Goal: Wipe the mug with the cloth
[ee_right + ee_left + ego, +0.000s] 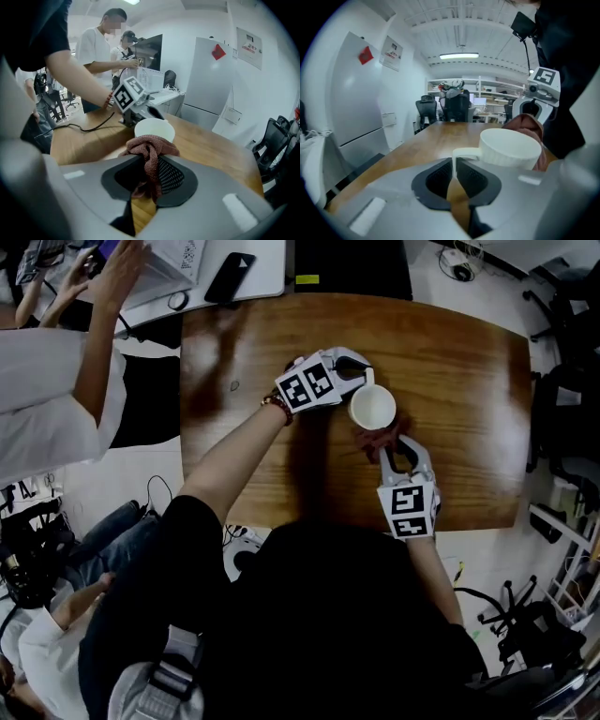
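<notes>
A white ribbed mug point(372, 409) stands upright on the wooden table point(459, 362). My left gripper point(360, 379) reaches it from the left, and in the left gripper view its jaws point(454, 165) are shut on the mug's thin handle point(465, 153), with the mug's body point(511, 147) just beyond. My right gripper point(392, 444) comes from the near side, shut on a bunched reddish-brown cloth point(377, 439). In the right gripper view the cloth point(150, 150) hangs between the jaws point(149, 165) and lies against the mug's near wall point(154, 128).
A black phone point(230, 277) and papers lie on a white desk beyond the table's far edge. A person in a white shirt point(52, 381) stands at the left with an arm raised. Office chairs point(562, 399) stand to the right of the table.
</notes>
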A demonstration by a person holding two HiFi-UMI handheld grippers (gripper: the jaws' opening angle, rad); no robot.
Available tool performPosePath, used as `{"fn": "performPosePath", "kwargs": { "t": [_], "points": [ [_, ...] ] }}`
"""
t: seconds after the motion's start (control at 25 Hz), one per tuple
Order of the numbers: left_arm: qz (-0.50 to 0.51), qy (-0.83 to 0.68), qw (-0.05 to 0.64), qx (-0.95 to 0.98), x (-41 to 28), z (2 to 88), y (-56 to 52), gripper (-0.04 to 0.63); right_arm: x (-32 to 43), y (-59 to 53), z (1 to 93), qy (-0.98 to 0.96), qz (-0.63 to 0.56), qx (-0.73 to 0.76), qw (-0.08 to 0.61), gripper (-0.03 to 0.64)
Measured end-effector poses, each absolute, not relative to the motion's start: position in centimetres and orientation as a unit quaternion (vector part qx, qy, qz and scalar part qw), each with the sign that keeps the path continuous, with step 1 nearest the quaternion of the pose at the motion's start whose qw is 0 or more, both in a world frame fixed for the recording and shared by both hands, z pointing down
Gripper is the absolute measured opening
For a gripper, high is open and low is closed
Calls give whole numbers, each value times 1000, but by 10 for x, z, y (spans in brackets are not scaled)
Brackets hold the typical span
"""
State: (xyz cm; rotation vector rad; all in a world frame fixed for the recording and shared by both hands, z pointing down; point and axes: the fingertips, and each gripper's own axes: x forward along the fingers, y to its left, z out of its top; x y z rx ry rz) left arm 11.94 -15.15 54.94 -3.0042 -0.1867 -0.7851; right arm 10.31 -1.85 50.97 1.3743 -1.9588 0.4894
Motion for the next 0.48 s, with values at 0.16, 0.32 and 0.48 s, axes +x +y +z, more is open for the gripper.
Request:
{"fn": "performPosePath", "kwargs": {
  "t": [0.16, 0.32, 0.48],
  "points": [
    [-267, 71, -15, -961, 70, 551, -145, 34, 101, -18, 495, -766, 171, 521, 335, 80],
    [-263, 182, -64, -945, 31, 551, -127, 35, 92, -13, 500, -779, 161, 493, 351, 80],
    [-260, 236, -80, -933, 11, 554, -115, 38, 84, -10, 517, -784, 149, 471, 377, 80]
  ]
}}
